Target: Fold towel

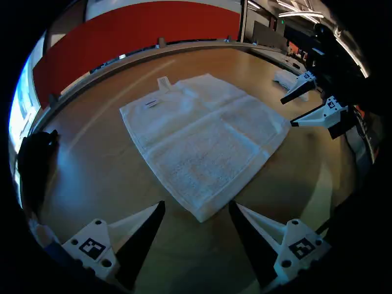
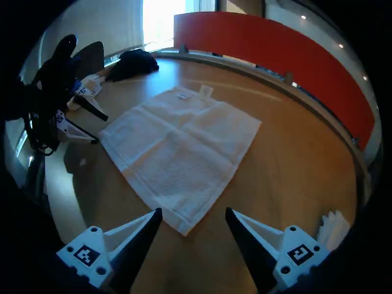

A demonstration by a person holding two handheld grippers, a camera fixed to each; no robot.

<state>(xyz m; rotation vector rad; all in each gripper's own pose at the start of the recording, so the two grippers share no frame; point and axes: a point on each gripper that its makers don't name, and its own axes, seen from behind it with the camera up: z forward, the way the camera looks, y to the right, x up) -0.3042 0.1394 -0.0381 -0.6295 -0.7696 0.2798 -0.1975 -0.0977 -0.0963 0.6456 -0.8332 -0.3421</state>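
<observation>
A white towel [image 1: 206, 142] lies spread flat on the wooden table [image 1: 98, 166], with fold creases across it. My left gripper [image 1: 196, 215] stands open at the towel's near corner, which points into the gap between its fingers. My right gripper [image 1: 287, 112] hovers open by the towel's right corner, held by a dark-sleeved hand. In the right gripper view the towel [image 2: 181, 152] stretches away from my open right gripper [image 2: 193, 218], one corner just in front of the gap. The left gripper [image 2: 102, 130] shows open at the towel's left corner.
A small white tag [image 1: 163, 83] lies at the towel's far edge. A crumpled white cloth [image 1: 289, 81] sits beyond the right gripper. A black bundle [image 2: 132, 63] rests near the table's far rim. A red panel [image 1: 147, 29] runs behind the raised table edge.
</observation>
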